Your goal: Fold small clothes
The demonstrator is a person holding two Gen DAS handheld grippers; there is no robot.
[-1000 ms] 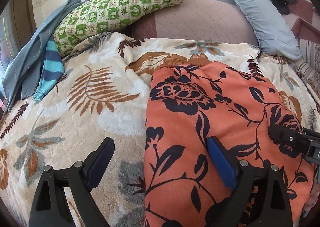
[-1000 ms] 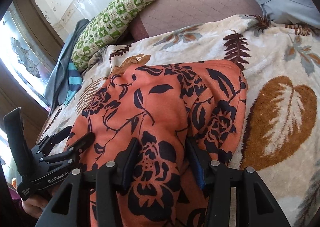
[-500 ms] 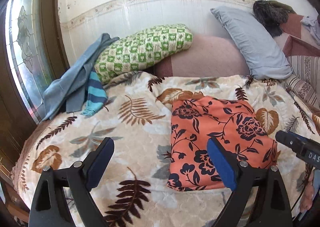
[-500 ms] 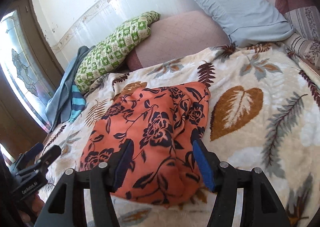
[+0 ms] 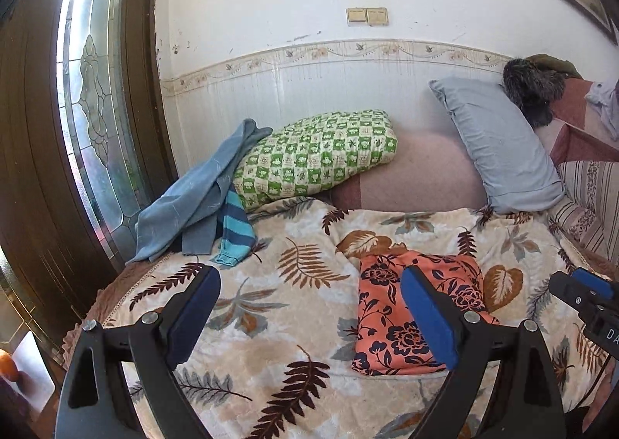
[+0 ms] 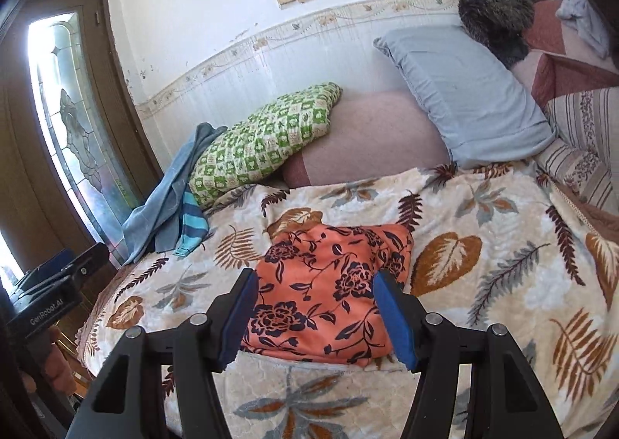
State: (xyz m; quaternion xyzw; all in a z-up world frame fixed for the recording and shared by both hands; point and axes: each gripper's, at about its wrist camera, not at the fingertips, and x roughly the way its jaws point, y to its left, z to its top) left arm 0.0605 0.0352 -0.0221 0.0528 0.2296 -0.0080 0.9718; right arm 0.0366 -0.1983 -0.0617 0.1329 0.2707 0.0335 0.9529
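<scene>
The orange flowery cloth [image 6: 329, 284] is lying folded in the middle of the leafy blanket [image 6: 503, 265]. Both grippers, left [image 5: 309, 319] and right [image 6: 315, 313], are backing away, jaws wide open, holding nothing. This piece looks done.

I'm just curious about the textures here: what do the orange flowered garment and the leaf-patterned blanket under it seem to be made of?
The orange flowered garment looks like a soft, matte knit, perhaps brushed cotton or fleece: it folds thickly with no shine. The leaf-patterned blanket looks like plush synthetic fleece: a fuzzy, embossed pile with a slight sheen. Neither fibre can be confirmed by sight.
</scene>
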